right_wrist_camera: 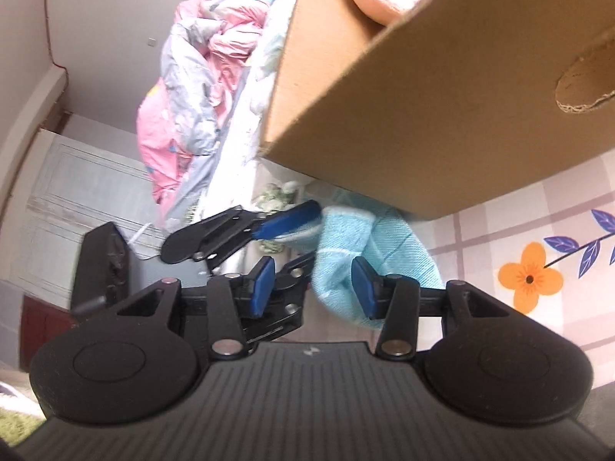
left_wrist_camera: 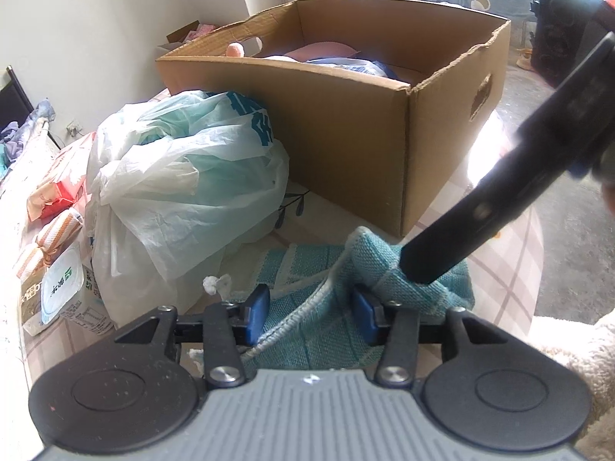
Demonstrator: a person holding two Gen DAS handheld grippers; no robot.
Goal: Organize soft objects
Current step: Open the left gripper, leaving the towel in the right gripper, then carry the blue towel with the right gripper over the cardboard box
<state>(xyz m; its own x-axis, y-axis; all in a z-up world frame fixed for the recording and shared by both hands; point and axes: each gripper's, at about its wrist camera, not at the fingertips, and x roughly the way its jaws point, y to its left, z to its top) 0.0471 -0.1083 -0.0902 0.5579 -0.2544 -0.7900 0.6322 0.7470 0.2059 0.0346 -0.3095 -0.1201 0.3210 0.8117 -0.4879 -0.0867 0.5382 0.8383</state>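
Observation:
A teal woven towel lies crumpled on the checked tablecloth in front of the cardboard box. My left gripper is open, its blue pads standing either side of the towel's corded edge. From the right, a black finger of my right gripper presses down onto a raised fold of the towel. In the right wrist view, my right gripper is open; the towel bulges between its pads, close to the right one. A blue pad of the left gripper touches the towel's far side.
The box holds pink and blue fabrics. A full white plastic bag sits left of the towel, with tissue packs and a lidded tub beyond it. A cream fluffy item lies at the right. A pink quilt is heaped behind.

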